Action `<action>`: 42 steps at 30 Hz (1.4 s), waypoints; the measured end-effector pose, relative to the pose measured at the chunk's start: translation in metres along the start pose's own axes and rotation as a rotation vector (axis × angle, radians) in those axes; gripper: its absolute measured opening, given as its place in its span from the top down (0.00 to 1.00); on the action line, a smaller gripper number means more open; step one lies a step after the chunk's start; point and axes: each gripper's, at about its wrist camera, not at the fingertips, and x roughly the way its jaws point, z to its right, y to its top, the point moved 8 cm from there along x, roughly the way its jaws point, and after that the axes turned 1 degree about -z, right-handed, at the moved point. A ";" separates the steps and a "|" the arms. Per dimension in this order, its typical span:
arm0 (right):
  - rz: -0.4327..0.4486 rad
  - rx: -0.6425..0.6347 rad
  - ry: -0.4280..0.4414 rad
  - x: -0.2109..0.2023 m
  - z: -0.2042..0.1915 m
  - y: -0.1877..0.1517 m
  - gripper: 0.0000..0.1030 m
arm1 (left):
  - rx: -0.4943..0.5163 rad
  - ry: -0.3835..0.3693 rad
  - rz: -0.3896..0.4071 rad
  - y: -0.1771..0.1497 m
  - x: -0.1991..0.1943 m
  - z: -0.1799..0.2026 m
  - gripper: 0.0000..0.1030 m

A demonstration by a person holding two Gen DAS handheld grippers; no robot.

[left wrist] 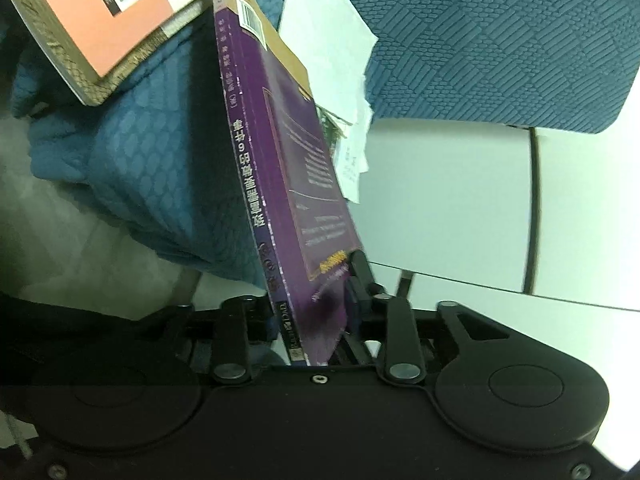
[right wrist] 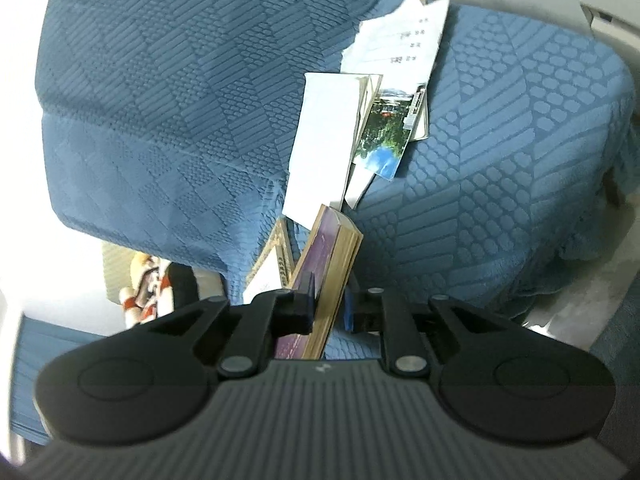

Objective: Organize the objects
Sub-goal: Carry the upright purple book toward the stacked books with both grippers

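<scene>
A purple book [left wrist: 264,152] stands on end between the fingers of my left gripper [left wrist: 312,300], spine towards the camera. The right finger [left wrist: 360,276] lies beside its back cover; the left finger is mostly hidden behind the spine. The book leans loosely in these jaws with a thin gap, so this gripper is open around it. In the right wrist view the purple book [right wrist: 320,256] shows its yellowed page edge, and my right gripper [right wrist: 328,296] is shut on it, one pad [right wrist: 306,300] on the cover.
A salmon-covered book [left wrist: 100,16] with a patterned border lies on the blue quilted cushion [left wrist: 500,40]. Loose white papers [right wrist: 324,140] and a photo card [right wrist: 386,132] rest in the seam between cushions. A small orange-and-white toy [right wrist: 144,284] is at the lower left.
</scene>
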 end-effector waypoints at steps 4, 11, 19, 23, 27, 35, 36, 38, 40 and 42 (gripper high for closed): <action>0.024 -0.041 -0.029 -0.006 -0.008 -0.007 0.82 | 0.035 -0.008 0.014 0.000 -0.009 0.011 0.80; 0.074 -0.109 -0.028 -0.019 -0.043 -0.009 0.78 | 0.095 -0.049 0.034 0.006 -0.031 0.038 0.80; 0.126 -0.140 -0.002 -0.026 -0.086 -0.013 0.78 | 0.185 -0.081 0.058 0.020 -0.064 0.074 0.79; 0.130 -0.144 0.024 -0.021 -0.109 -0.015 0.78 | 0.221 -0.082 0.076 0.033 -0.084 0.090 0.79; 0.135 -0.155 0.040 -0.014 -0.131 -0.018 0.77 | 0.262 -0.079 0.088 0.047 -0.102 0.106 0.79; 0.142 -0.162 0.063 0.004 -0.167 -0.025 0.77 | 0.297 -0.072 0.105 0.074 -0.133 0.124 0.78; 0.143 -0.162 0.065 0.006 -0.171 -0.026 0.77 | 0.300 -0.072 0.103 0.078 -0.136 0.126 0.78; 0.144 -0.168 0.067 0.011 -0.179 -0.027 0.77 | 0.304 -0.073 0.100 0.086 -0.141 0.129 0.78; 0.144 -0.168 0.069 0.015 -0.184 -0.030 0.77 | 0.311 -0.074 0.098 0.093 -0.147 0.131 0.78; 0.146 -0.169 0.073 0.019 -0.191 -0.032 0.77 | 0.320 -0.074 0.095 0.099 -0.153 0.133 0.78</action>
